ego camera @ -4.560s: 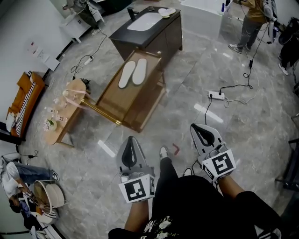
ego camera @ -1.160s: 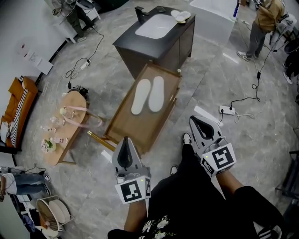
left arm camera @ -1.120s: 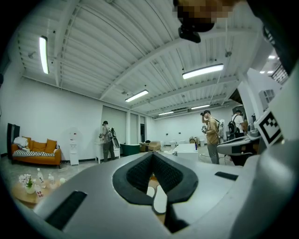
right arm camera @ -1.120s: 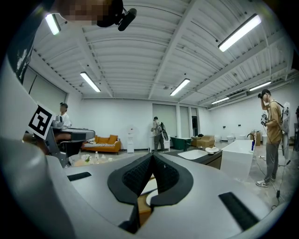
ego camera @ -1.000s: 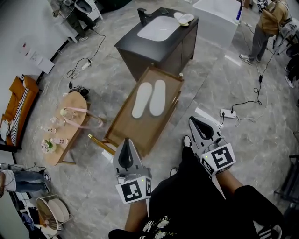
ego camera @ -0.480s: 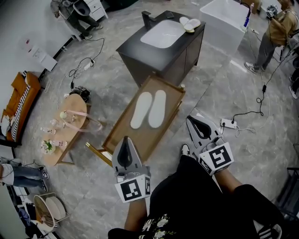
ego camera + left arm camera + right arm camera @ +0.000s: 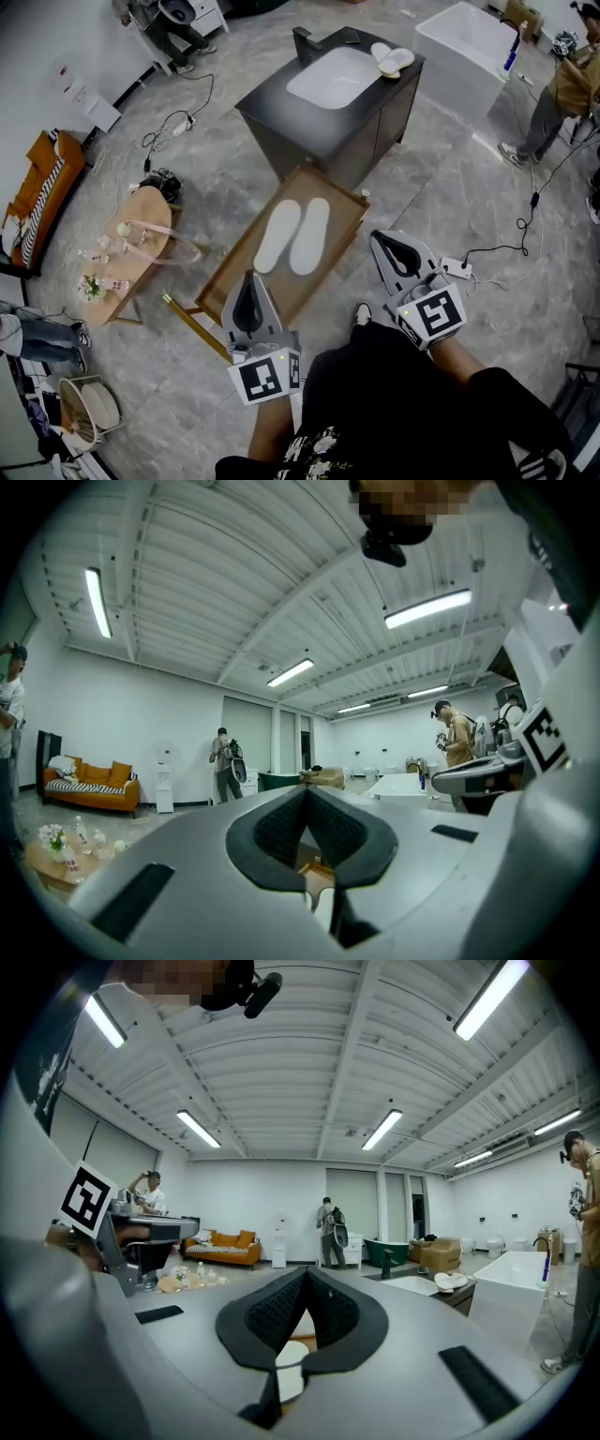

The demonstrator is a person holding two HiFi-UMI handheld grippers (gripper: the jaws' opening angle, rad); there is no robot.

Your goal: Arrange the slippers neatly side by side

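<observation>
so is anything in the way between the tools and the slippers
Nothing visible. The slippers lie side by side on the wooden tray, ahead of the left tool and right tool, with only bare tray and floor between.

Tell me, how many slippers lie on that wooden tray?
2. The left slipper and right slipper lie side by side on the wooden tray; none seems hidden.

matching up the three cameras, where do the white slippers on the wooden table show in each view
Head view: the slippers lie at centre, side by side on the wooden table.
Left gripper view: low centre, only a pale sliver, probably them.
Right gripper view: low centre, one rounded white end.
Shared landmark: the orange sofa, far left in the head view, left in the left gripper view, left of centre in the right gripper view.
</observation>
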